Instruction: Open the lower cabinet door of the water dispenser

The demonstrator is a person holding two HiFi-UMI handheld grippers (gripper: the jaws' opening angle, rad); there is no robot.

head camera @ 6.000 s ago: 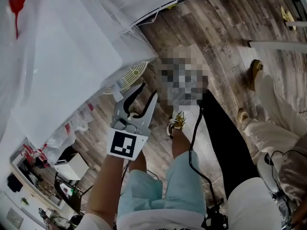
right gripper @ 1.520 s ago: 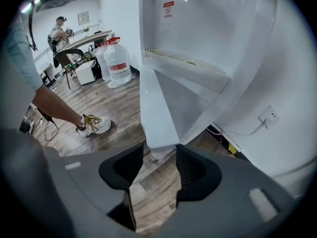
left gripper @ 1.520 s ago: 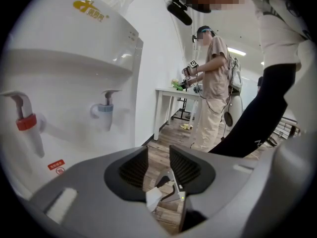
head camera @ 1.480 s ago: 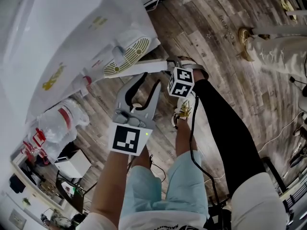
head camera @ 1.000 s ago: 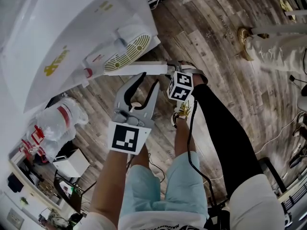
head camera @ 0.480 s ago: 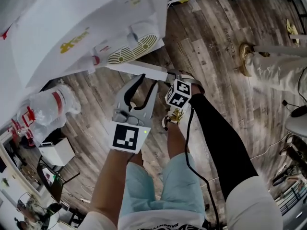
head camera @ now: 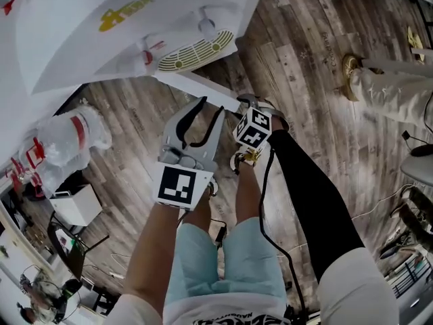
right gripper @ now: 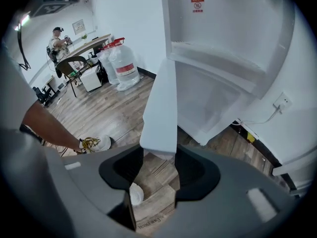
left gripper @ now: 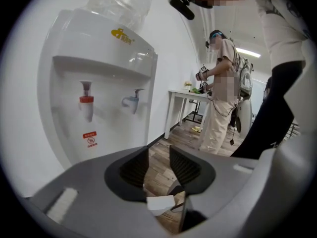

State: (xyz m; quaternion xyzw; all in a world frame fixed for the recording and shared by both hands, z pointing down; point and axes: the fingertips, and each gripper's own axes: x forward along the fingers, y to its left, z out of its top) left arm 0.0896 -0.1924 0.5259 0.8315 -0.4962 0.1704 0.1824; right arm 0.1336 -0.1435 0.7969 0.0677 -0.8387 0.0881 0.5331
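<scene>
**Door edge sits in the right gripper, cabinet open**

The door [right gripper: 161, 108] stands edge-on straight ahead of the right gripper [right gripper: 158, 155]. Its long axis runs up and away, and it is angled well off the cabinet [right gripper: 213, 98] to its right. The jaws stand wide, yet the door's edge fills the gap, so they seem to pinch it. The left gripper [left gripper: 158, 160] is spread and empty, facing the dispenser [left gripper: 99, 58] higher up, farther from the door.

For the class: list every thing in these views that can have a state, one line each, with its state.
lower cabinet door: open, standing out from the cabinet.
right gripper: jaws closed on the door's free edge.
left gripper: jaws apart, nothing between them.
red tap: not running.
blue tap: not running.
</scene>
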